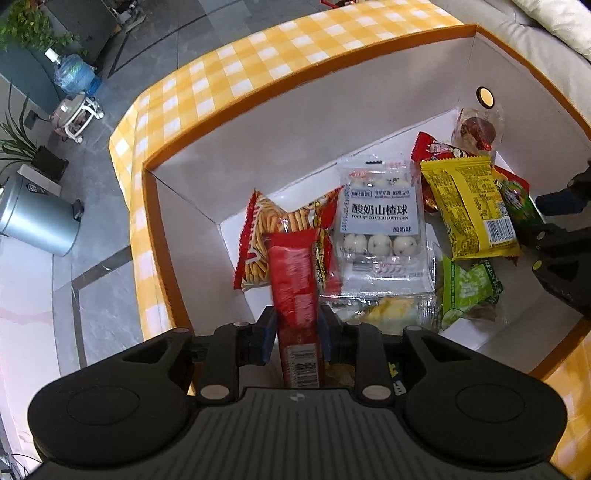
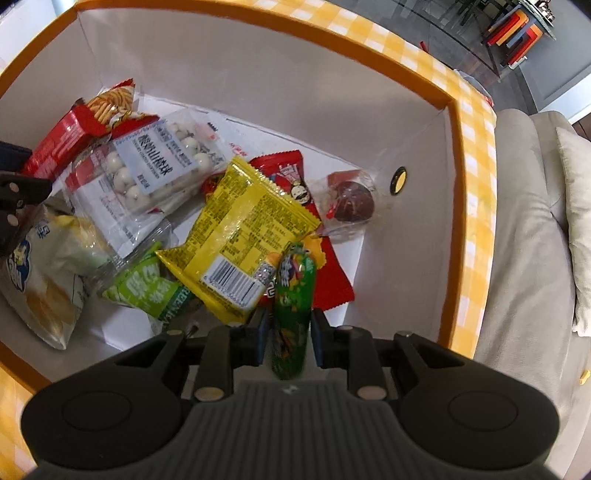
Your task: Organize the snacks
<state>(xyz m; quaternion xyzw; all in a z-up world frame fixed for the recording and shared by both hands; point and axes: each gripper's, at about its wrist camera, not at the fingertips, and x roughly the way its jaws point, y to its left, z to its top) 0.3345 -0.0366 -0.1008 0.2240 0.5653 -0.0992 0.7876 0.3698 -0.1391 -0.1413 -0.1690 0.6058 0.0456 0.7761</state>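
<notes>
Grey tiled floor [image 1: 92, 280] to the left, with a metal pedal bin [image 1: 35, 218], a blue water jug [image 1: 74, 75] and potted greenery [image 1: 26, 26]; beige sofa [image 2: 532, 236] to the right. In the middle, a bench under a yellow-and-white checked cloth [image 1: 258, 62], carrying an orange-rimmed box [image 1: 280, 92] with white inner walls and a small round hole in one wall. Inside the box, a loose heap of snacks: a red bag of stick crackers [image 1: 266, 229] at the left, a clear tray of yogurt-coated hawthorn balls [image 1: 380, 218] beside it and partly over it, a yellow packet [image 1: 469, 206] with a barcode overlapping a red wrapper [image 2: 291, 177], a light green pouch [image 1: 469, 288] just below the yellow one, a pale chip bag [image 2: 48, 280] at the near-left corner, and a clear bag with a dark round sweet [image 2: 351, 203] close to the holed wall. Left claw [image 1: 296, 328] clamped narrow on a red rectangular pack [image 1: 295, 291], held upright-lengthwise between the blue pads, barcode end toward the camera, far end over the cracker bag. Right claw [image 2: 290, 332] closed on a slim green tube-shaped snack [image 2: 291, 306], pointing forward over the edge of the yellow packet and the red wrapper. Both claws low over the box, each at its own side of the heap, well apart.
</notes>
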